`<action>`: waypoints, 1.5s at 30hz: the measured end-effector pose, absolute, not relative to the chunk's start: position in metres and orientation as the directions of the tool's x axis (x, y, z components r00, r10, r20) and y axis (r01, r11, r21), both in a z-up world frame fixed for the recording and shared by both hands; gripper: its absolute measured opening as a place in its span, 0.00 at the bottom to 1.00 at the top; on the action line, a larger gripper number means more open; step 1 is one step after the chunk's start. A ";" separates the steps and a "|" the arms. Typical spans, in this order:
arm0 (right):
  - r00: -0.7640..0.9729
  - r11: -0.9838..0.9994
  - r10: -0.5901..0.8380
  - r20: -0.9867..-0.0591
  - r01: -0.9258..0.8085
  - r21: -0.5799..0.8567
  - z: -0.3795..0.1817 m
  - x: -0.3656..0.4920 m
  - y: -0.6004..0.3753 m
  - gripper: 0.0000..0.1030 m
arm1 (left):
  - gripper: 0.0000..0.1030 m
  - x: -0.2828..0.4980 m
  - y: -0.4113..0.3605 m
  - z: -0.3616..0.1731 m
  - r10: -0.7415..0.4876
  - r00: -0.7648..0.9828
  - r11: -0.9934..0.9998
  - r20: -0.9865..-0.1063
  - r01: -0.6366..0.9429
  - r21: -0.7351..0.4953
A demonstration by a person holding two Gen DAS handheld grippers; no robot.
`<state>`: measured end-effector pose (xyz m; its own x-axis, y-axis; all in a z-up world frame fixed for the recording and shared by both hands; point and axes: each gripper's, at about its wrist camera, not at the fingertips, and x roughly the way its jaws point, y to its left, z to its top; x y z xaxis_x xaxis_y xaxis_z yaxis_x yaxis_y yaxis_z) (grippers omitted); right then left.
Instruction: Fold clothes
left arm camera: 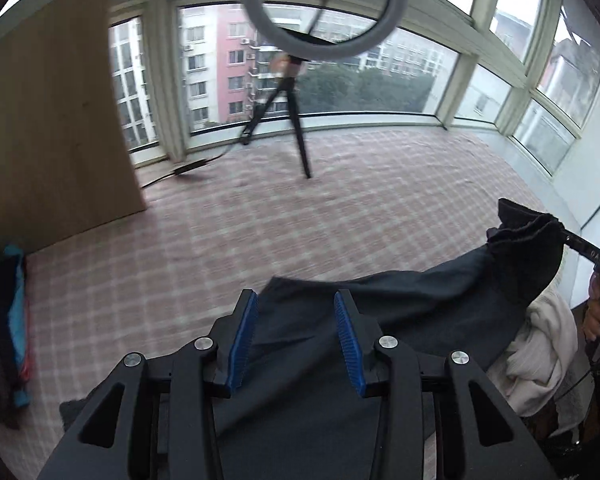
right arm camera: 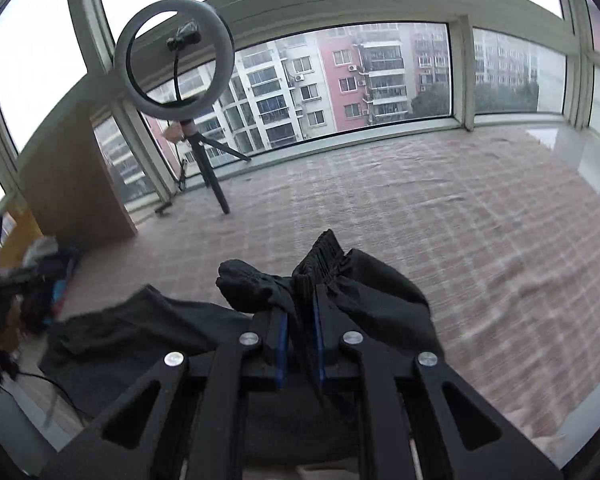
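Left wrist view: the left gripper [left arm camera: 296, 300] stands with jaws apart, gripping nothing; the dark garment [left arm camera: 420, 292] lies beneath and stretches toward two o'clock. Right wrist view: the right gripper [right arm camera: 302, 300] is clamped on the garment's bunched edge, cloth trailing toward nine o'clock over the checked bedcover [right arm camera: 440, 220].

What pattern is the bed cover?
Pink-and-white plaid bed cover, clearest in the right wrist view.

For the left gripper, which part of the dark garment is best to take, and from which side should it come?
Probably the loose flat edge of the dark garment just ahead of the left gripper, approached from above and behind. The right gripper already pinches the gathered end, so the cloth hangs between them; the open jaws already straddle it.
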<state>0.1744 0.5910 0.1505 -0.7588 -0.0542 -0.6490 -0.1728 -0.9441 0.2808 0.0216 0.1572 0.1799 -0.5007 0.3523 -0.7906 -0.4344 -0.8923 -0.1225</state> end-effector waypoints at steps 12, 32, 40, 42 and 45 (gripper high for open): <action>-0.686 -0.952 -0.304 -0.661 0.199 0.232 0.105 0.151 0.224 0.11 | 0.37 0.091 -0.079 0.144 0.295 -0.536 -0.950 -0.791 -0.248 -0.187; -0.543 -0.967 -0.217 -0.811 0.007 0.255 0.091 0.201 0.271 0.46 | 0.42 0.067 0.049 0.044 0.483 -0.238 -0.807 -0.842 -0.493 -0.324; -0.527 -0.953 -0.188 -0.829 -0.107 0.284 0.074 0.199 0.319 0.46 | 0.41 0.084 0.054 0.070 0.480 -0.281 -0.828 -0.831 -0.457 -0.324; -0.530 -0.948 -0.172 -0.830 -0.140 0.286 0.071 0.199 0.334 0.46 | 0.42 0.091 0.060 0.074 0.519 -0.247 -0.805 -0.818 -0.463 -0.371; -0.536 -0.937 -0.139 -0.832 -0.200 0.286 0.065 0.201 0.360 0.46 | 0.42 0.094 0.079 0.062 0.493 -0.205 -0.805 -0.846 -0.477 -0.353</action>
<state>0.2009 0.3599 0.0655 -0.5363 -0.1394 -0.8324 -0.1999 -0.9372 0.2858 0.0941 0.0789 0.0617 -0.2053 0.4926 -0.8457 -0.4770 -0.8049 -0.3530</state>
